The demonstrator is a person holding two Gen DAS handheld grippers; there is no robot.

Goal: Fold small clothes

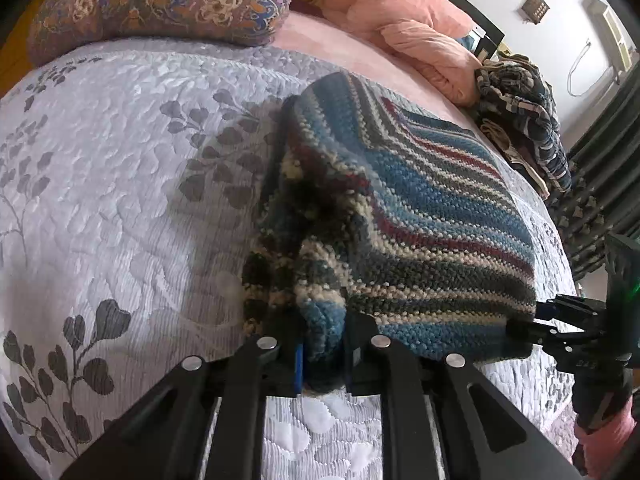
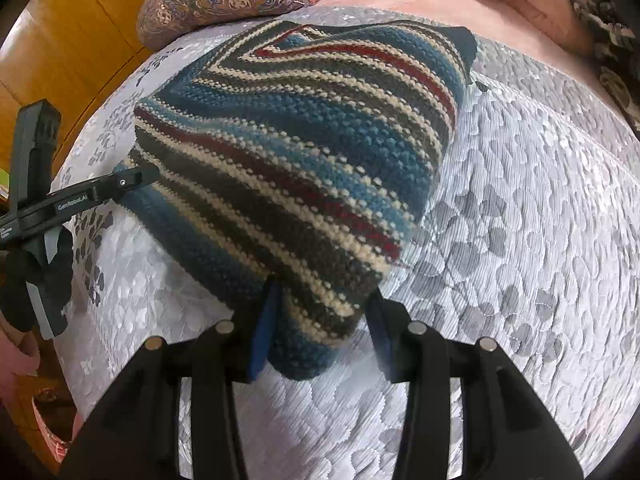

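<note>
On a quilted grey bedspread (image 1: 120, 184) printed with dark leaf sprigs: striped knit garment (image 1: 420, 216), bands of blue, cream, charcoal and dark red, lying partly folded near the middle of the bed. Left gripper (image 1: 324, 354) pinching the garment's bunched near corner, blue pads pressed into thick knit. Right gripper (image 2: 320, 332) set astride the other near corner, left pad touching the cloth, right pad standing a little off it; grip loose at best, and whether it truly clamps cannot be told.

From the left wrist view, right gripper also seen at the far right edge (image 1: 532, 326), black fingers meeting the garment's hem low on the bedspread. From the right wrist view, left gripper entering from the left (image 2: 136, 180), its tip against the striped edge.

Beyond the garment, toward the head of the bed: paisley pillow (image 1: 160, 0) in purple, orange and blue, resting on the bedspread's far border. Beside it, pink sheet (image 1: 320, 40) and a crumpled pink duvet (image 1: 420, 28). Heap of dark patterned clothes (image 1: 528, 120) piled at the bed's right side, just past the garment but apart from it. Wooden panel (image 2: 60, 40) along the left of the bed; white wall (image 1: 560, 40) and dark curtain (image 1: 608, 184) to the right. Open bedspread directly ahead of both grippers.
</note>
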